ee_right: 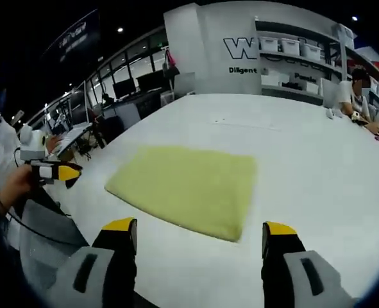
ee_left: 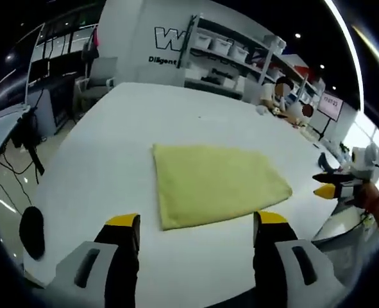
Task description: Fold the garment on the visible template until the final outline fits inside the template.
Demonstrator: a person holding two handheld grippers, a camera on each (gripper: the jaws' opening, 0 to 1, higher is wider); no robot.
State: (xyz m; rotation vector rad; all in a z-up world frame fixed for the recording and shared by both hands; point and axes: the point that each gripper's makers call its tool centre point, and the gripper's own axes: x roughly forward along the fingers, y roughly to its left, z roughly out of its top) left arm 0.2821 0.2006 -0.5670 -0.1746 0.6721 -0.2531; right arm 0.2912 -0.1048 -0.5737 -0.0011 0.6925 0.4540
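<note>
A yellow garment [ee_left: 218, 183] lies folded into a flat rectangle on the white table [ee_left: 131, 122]. In the left gripper view my left gripper [ee_left: 197, 221] hovers just short of its near edge, jaws wide apart and open, nothing between them. My right gripper [ee_left: 330, 185] comes in from the right, off the table's side and apart from the cloth. In the right gripper view the garment [ee_right: 189, 186] lies ahead of my right gripper [ee_right: 199, 228], which is open and empty. The left gripper [ee_right: 58, 172] is held by a hand at the left, beyond the table [ee_right: 304, 154] edge.
Shelves with white bins [ee_left: 231, 48] stand behind the table's far end. A person [ee_right: 356, 90] sits at the far right corner with small items. Desks, a chair [ee_left: 99, 74] and cables [ee_left: 13, 160] fill the floor to the left.
</note>
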